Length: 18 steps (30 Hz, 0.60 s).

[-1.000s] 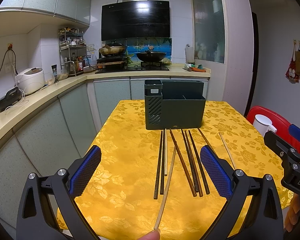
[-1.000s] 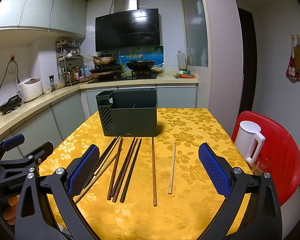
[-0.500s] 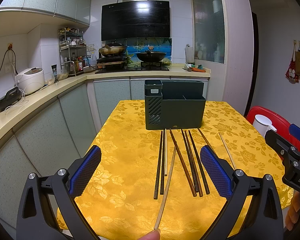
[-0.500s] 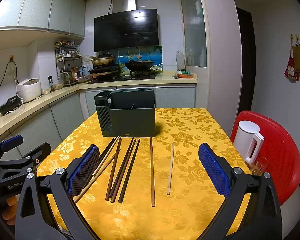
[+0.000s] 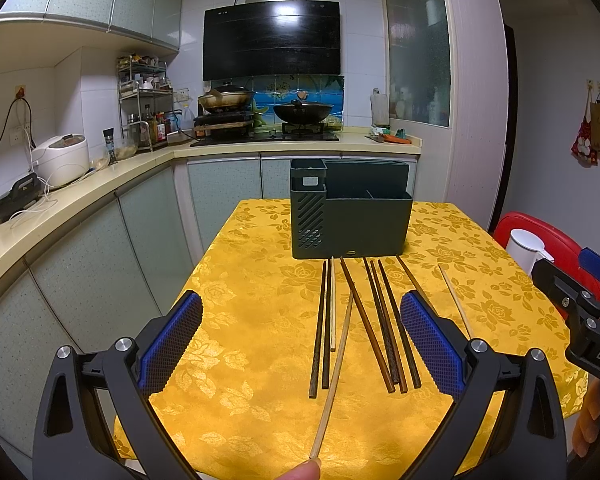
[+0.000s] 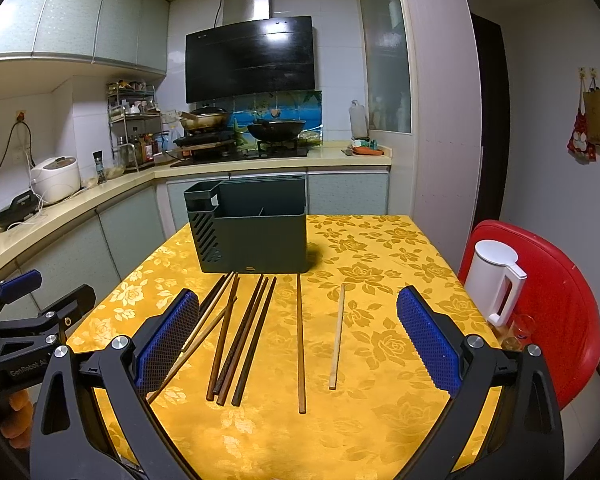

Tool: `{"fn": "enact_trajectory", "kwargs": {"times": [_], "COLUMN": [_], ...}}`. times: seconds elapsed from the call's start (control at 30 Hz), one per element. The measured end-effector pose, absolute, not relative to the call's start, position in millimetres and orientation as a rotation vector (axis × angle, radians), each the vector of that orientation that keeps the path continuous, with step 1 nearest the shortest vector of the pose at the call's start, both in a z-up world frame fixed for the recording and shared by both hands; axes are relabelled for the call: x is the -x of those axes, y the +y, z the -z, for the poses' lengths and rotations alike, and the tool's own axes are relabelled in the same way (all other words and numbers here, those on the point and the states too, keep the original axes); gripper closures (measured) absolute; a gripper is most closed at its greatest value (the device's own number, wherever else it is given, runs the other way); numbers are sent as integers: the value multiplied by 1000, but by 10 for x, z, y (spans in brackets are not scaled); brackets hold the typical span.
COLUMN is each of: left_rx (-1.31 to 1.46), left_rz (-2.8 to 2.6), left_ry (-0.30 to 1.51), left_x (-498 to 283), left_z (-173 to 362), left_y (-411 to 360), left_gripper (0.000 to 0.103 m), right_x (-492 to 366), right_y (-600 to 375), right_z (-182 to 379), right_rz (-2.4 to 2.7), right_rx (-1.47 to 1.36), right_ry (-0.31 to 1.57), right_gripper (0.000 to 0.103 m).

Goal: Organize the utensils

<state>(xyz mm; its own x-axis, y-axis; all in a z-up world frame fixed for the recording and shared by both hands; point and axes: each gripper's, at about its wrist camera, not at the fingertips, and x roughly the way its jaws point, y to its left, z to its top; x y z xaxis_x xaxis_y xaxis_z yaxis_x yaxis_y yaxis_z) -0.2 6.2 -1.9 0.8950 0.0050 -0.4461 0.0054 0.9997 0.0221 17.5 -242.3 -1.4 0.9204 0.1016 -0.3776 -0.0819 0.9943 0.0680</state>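
**Both grippers hang back, chopsticks still to be sorted**

From the left wrist, almost nothing has shifted over the last second. The left gripper [image 5: 300,340] hovers above the near edge of the tabletop [image 5: 252,280] as it did before, its blue pads spread wide and holding nothing. The chopsticks [image 5: 364,320] lie in a loose fan on the gold cloth, running from the holder's foot toward the near edge; most are dark wood, while one pale chopstick [image 5: 336,368] slants across them, its near tip touching a fingertip [image 5: 304,472] at the bottom of the view. The dark green utensil holder [image 5: 352,216] stands toward the far edge, its compartments open at the top; I cannot see anything in them.

From the right wrist, the view has drifted slightly closer to the table. The right gripper [image 6: 298,336] is likewise spread open and empty over the near edge. A single light chopstick [image 6: 337,336] lies apart toward the right edge, beside one long brown chopstick [image 6: 300,340]. To my eye, sorting has not begun; no grasp is committed yet.
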Motion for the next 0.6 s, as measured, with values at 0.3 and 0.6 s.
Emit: {"fn": "enact_trajectory", "kwargs": {"times": [0.3,0.6], "left_rx": [-23,-24], "left_rz": [1,1], "left_ry": [464,463], "left_x": [1,2], "left_z": [20,19], "left_y": [63,66], "left_gripper": [7,7], "right_x": [-192,-195], "right_y": [-2457,-2460], "right_z": [28,28], "right_rz": [-93,-93], "right_rx": [-49,-50], "right_ry": [391,392], "right_gripper": [7,7]}}
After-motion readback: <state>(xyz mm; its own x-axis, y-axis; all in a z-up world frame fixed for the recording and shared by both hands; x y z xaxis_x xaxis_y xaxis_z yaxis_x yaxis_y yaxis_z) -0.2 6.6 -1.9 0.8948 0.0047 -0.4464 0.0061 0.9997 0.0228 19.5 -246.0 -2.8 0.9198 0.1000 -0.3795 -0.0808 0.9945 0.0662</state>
